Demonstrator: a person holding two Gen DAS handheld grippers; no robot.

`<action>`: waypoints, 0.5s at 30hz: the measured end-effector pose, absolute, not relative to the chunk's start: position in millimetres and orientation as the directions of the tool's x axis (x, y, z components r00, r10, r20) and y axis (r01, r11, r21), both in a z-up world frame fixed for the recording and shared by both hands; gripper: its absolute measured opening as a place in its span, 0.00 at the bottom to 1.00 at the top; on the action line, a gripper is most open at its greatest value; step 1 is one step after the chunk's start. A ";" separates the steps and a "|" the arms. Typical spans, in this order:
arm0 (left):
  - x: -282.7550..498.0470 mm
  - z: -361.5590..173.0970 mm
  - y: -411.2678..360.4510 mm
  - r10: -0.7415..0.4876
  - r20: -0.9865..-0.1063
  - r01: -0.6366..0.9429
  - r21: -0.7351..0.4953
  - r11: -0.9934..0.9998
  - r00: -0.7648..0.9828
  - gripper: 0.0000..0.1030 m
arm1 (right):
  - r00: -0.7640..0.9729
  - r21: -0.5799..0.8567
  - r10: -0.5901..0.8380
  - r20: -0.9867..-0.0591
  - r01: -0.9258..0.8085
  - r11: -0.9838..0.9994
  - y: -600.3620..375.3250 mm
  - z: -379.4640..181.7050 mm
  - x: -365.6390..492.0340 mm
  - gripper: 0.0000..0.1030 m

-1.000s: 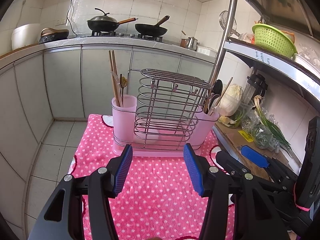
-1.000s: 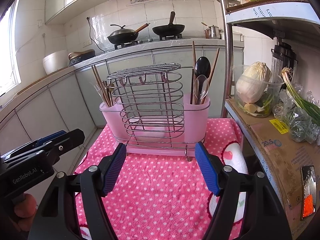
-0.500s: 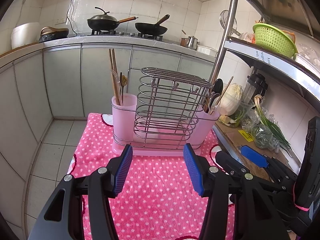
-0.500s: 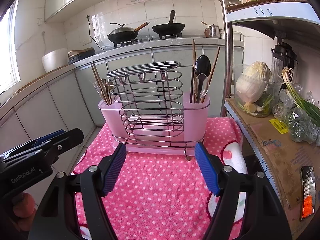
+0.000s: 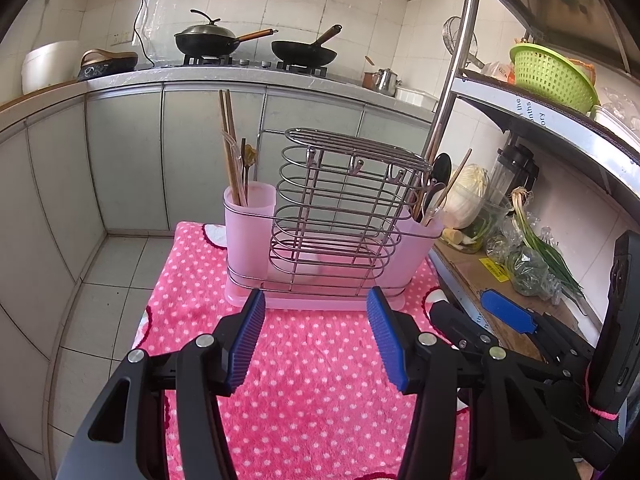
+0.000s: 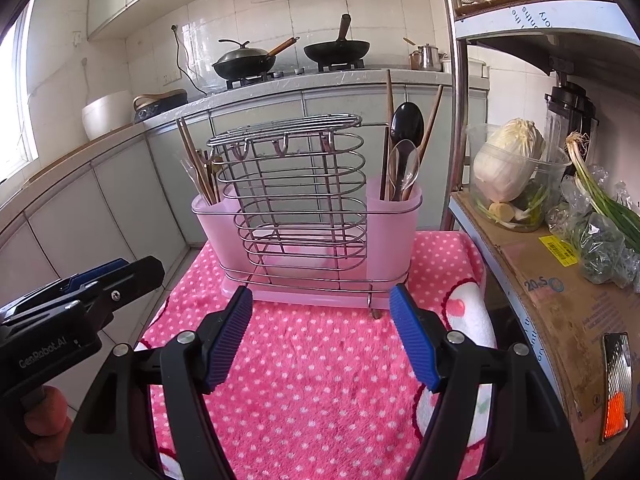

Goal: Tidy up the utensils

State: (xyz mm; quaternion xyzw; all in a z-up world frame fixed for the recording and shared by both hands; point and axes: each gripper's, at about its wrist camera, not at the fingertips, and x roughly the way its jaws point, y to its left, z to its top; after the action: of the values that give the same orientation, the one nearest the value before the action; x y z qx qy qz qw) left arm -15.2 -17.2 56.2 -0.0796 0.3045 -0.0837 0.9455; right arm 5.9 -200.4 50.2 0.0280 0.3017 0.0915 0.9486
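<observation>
Now left tool [image 5: 316,338] and right tool [image 6: 320,338] both spread wide, empty, above pink cloth [image 5: 320,400].

Left gripper [image 5: 316,336] and right gripper [image 6: 320,334]: black plastic arms, ribbed blue pads, silver screws, white "GenRobot.AI" lettering.

A home kitchen: woks [image 5: 208,38] on a gas stove at twelve o'clock, tiled walls, vegetables [image 5: 532,248] shelved at three.
</observation>
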 end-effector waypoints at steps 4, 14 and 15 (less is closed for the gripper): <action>-11.7 54.1 -18.0 -0.209 -0.569 0.111 -0.201 0.973 0.795 0.51 | 0.798 0.105 0.190 -0.572 -0.158 0.982 -200.1 49.4 9.3 0.70; -3.6 49.2 -19.4 -0.198 -0.576 0.105 -0.190 0.976 0.793 0.51 | 0.789 0.098 0.187 -0.585 -0.160 0.982 -199.0 45.3 18.3 0.70; -2.9 48.1 -19.5 -0.194 -0.577 0.104 -0.186 0.977 0.794 0.51 | 0.788 0.101 0.188 -0.587 -0.159 0.982 -199.9 44.4 19.4 0.70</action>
State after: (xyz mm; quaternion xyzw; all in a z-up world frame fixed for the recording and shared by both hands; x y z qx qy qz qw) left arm -2.9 -19.5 48.1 -0.0725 0.3114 -0.0791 0.9442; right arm 19.4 -199.9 44.4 0.0232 0.3125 0.0917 0.9452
